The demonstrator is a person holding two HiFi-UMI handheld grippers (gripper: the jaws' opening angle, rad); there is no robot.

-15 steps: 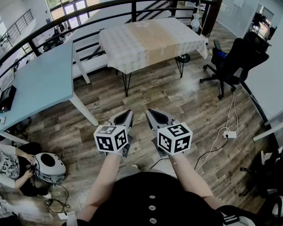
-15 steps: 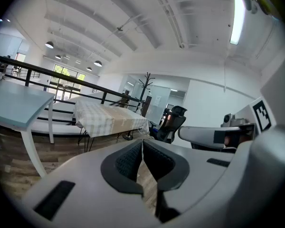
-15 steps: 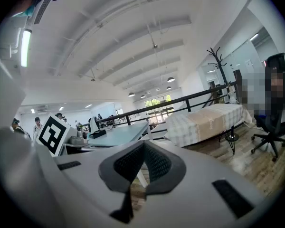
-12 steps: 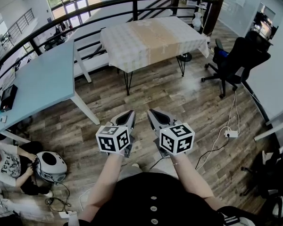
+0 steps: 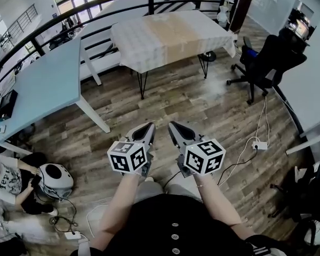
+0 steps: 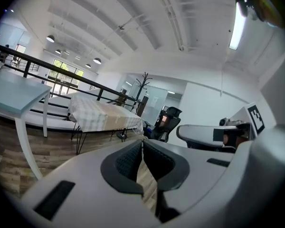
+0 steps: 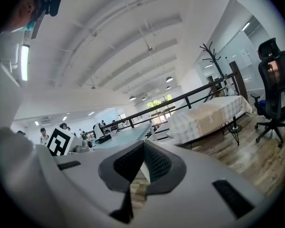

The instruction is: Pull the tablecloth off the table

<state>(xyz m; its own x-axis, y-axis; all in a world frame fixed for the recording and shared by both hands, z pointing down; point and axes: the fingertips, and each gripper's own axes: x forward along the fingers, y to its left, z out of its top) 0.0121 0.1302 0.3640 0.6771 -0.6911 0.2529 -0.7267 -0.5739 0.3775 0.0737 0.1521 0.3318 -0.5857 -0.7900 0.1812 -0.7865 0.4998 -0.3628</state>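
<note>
A checked tablecloth [image 5: 170,36] with a tan middle band drapes a table on black hairpin legs near the railing, far ahead of me. It also shows as the tablecloth [image 6: 102,115] in the left gripper view and the tablecloth [image 7: 209,115] in the right gripper view. My left gripper [image 5: 148,128] and right gripper [image 5: 173,126] hover side by side over the wooden floor, well short of the table. Both are shut, tips touching, with nothing between them.
A pale blue table [image 5: 40,92] stands at the left. A black office chair [image 5: 269,63] sits right of the clothed table. A black railing [image 5: 96,9] runs behind. A power strip and cable [image 5: 256,145] lie on the floor at right. A seated person [image 5: 5,183] is at lower left.
The view has shifted slightly forward and down; the table sits a little higher in the frame. Both grippers keep their pose, shut and side by side.
</note>
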